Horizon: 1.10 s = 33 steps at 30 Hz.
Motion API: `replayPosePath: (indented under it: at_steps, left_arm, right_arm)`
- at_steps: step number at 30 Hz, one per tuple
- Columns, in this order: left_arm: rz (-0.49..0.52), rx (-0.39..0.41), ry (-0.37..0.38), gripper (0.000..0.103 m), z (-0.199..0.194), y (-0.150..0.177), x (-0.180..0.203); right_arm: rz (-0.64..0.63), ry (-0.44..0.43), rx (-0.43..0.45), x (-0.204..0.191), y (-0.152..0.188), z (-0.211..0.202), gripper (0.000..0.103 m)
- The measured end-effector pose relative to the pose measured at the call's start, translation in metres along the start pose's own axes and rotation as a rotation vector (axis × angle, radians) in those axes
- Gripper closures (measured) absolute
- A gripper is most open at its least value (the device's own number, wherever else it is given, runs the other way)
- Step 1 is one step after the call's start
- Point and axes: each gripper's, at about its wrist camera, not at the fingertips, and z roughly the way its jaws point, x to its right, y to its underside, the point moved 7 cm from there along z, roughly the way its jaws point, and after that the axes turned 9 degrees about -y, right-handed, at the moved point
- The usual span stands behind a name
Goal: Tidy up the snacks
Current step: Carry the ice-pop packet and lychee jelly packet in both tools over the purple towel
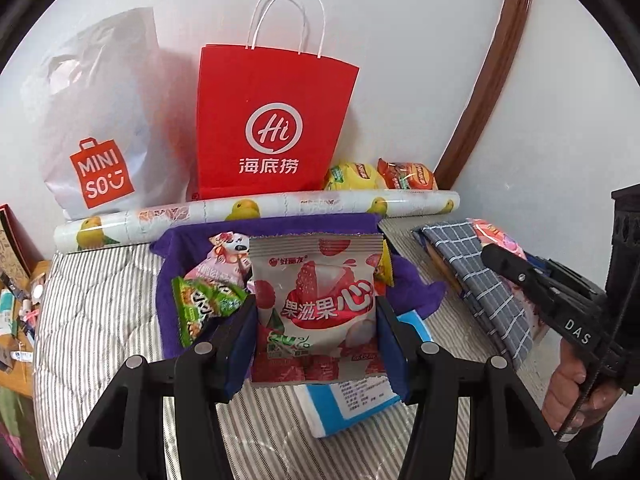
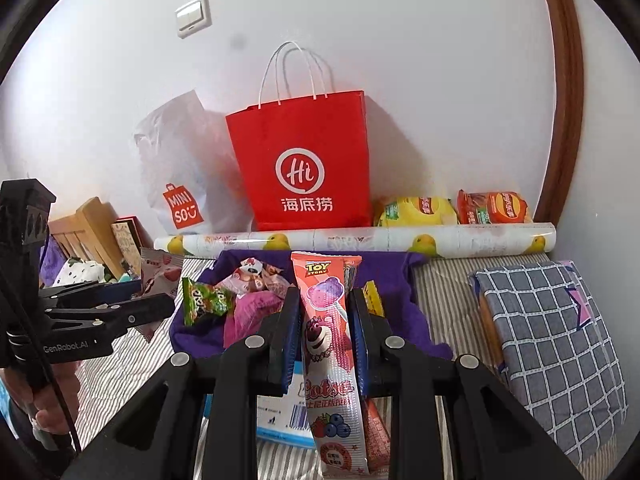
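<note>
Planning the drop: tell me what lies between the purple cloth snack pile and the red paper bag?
A patterned paper roll lies crosswise between purple cloth and red paper bag, seen in both views.

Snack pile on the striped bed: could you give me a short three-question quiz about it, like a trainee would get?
1. True or false: the left hand-held gripper holds a white-and-red lychee snack packet.
2. What does the right hand-held gripper hold? A) green packet B) long pink Toy Story lollipop packet C) yellow bun
3. Fill in: the loose snacks lie on a ______ cloth in front of the red paper bag with white handles.

Key: 1 true; 2 B; 3 purple.
</note>
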Motion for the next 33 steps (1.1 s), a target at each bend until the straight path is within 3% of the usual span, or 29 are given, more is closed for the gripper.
replayPosePath:
  at_steps: [33]
  left_arm:
    - [-0.044, -0.028, 0.026, 0.050, 0.054, -0.042, -0.025]
  right_arm:
    - [0.001, -0.009, -0.017, 0.011, -0.033, 0.060, 0.079]
